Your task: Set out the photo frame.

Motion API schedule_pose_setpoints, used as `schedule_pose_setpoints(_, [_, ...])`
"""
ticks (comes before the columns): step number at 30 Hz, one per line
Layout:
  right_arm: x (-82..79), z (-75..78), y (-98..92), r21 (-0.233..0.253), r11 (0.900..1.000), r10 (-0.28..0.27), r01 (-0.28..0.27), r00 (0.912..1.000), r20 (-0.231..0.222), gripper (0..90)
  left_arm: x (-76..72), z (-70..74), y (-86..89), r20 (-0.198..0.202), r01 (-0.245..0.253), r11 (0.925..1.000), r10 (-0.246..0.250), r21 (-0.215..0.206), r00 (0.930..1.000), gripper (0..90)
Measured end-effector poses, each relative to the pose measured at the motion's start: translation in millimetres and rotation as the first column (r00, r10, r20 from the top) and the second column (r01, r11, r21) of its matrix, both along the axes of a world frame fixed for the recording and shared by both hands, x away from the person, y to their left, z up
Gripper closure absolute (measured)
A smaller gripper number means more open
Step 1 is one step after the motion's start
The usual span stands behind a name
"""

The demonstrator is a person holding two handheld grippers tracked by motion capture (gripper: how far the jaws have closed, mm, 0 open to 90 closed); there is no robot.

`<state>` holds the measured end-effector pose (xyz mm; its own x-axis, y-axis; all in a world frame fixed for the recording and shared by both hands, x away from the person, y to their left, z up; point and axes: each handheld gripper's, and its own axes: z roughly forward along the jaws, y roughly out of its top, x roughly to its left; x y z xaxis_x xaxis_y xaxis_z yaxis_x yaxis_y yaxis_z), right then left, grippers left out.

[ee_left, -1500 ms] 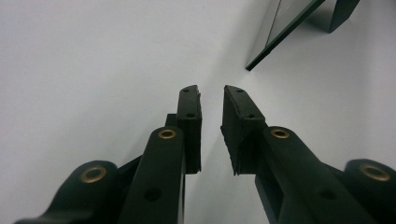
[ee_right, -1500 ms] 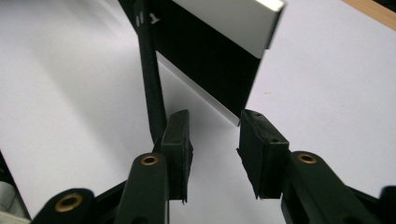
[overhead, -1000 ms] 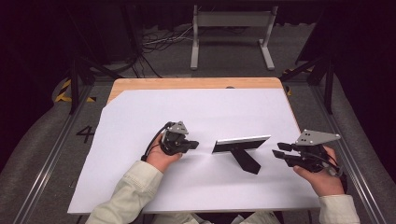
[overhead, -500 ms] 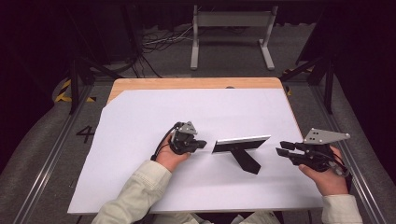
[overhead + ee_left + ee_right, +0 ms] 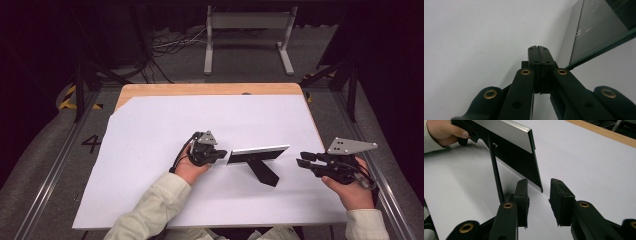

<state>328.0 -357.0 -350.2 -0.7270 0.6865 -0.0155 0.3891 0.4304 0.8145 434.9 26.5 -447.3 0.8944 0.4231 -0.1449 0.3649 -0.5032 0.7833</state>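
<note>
right gripper view: frame (image 5: 509, 152), strut (image 5: 496, 173)

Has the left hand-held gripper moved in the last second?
Yes. The left hand-held gripper has slid right across the white table cover, closing up to the near end of the standing picture frame.

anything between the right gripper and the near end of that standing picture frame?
Nothing visible. The right gripper has its jaws open, facing the end edge of the black silver-edged picture frame, with bare white table cover between them. The frame's thin black stand leg is off to one side. The left gripper, jaws shut, sits at the frame's far end.
</note>
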Motion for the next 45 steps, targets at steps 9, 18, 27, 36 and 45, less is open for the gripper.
schedule_pose_setpoints(9, [-1.4,2.9,0.9,0.012,1.000,0.014,-0.014,0.9999,0.001,67.4,-1.5,-4.2,-5.5,-0.011,0.021,0.9997,-0.021,0.010,0.9997,90.0])
schedule_pose_setpoints(18, [-3.1,5.8,0.3,0.022,0.999,0.027,-0.026,0.9996,-0.004,67.2,-4.6,-4.5,-10.8,-0.013,0.057,0.9977,-0.057,0.037,0.9983,90.0])
schedule_pose_setpoints(27, [-4.6,8.6,0.8,0.022,0.999,0.029,-0.029,0.9996,0.003,67.1,-4.6,-4.5,-10.6,-0.026,0.092,0.9948,-0.091,0.044,0.9955,90.0])
schedule_pose_setpoints(36, [-5.9,11.4,0.5,0.023,0.999,0.036,-0.036,0.9994,0.001,68.2,-10.4,-0.3,-15.4,-0.022,0.193,0.9763,-0.191,0.098,0.9813,90.0])
schedule_pose_setpoints(45, [-8.2,15.3,-1.2,0.021,0.999,0.044,-0.043,0.9989,-0.018,69.4,-22.0,3.2,-25.4,-0.011,0.290,0.9406,-0.293,0.177,0.9562,90.0])
